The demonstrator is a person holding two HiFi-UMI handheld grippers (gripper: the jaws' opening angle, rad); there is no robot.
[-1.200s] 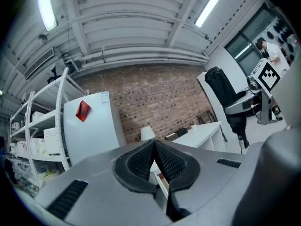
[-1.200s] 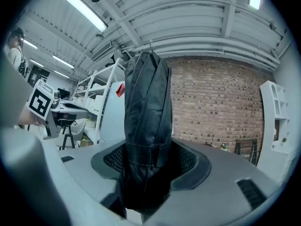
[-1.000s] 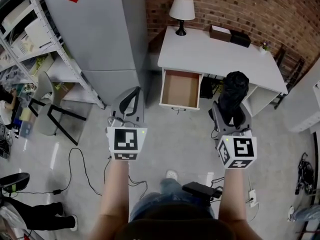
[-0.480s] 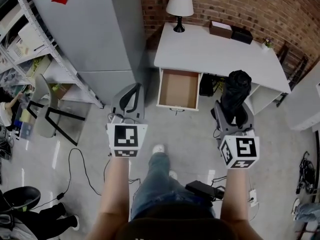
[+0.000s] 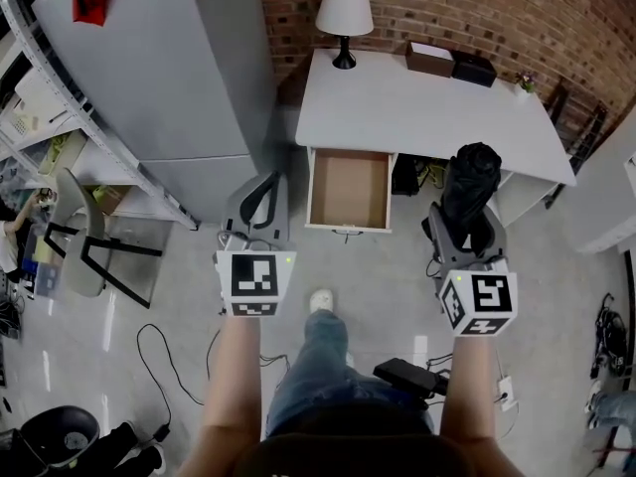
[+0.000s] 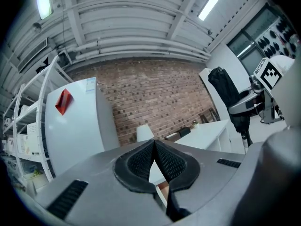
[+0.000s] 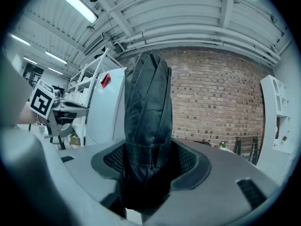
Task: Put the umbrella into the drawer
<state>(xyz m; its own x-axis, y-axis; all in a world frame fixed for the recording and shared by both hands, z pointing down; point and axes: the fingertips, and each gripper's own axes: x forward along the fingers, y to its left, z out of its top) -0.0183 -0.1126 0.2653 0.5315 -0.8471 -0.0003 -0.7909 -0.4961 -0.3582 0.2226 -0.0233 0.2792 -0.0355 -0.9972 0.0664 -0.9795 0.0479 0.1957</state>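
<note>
A folded black umbrella (image 5: 467, 189) stands upright in my right gripper (image 5: 461, 229), which is shut on it; in the right gripper view the umbrella (image 7: 146, 140) fills the gap between the pads. My left gripper (image 5: 256, 207) is shut with nothing in it, its pads touching at the tip (image 6: 154, 147). The open drawer (image 5: 348, 189) of the white desk (image 5: 417, 107) lies ahead, between the two grippers, and its brown inside looks bare.
A table lamp (image 5: 344, 20) and dark boxes (image 5: 452, 63) sit at the desk's back edge by the brick wall. A grey cabinet (image 5: 169, 78) stands left of the desk, metal shelving (image 5: 60, 157) farther left. Cables (image 5: 164, 356) trail on the floor.
The view has moved forward toward the desk, so the open drawer sits closer and more centred. A leg has stepped forward. Both grippers keep their hold and spacing.
</note>
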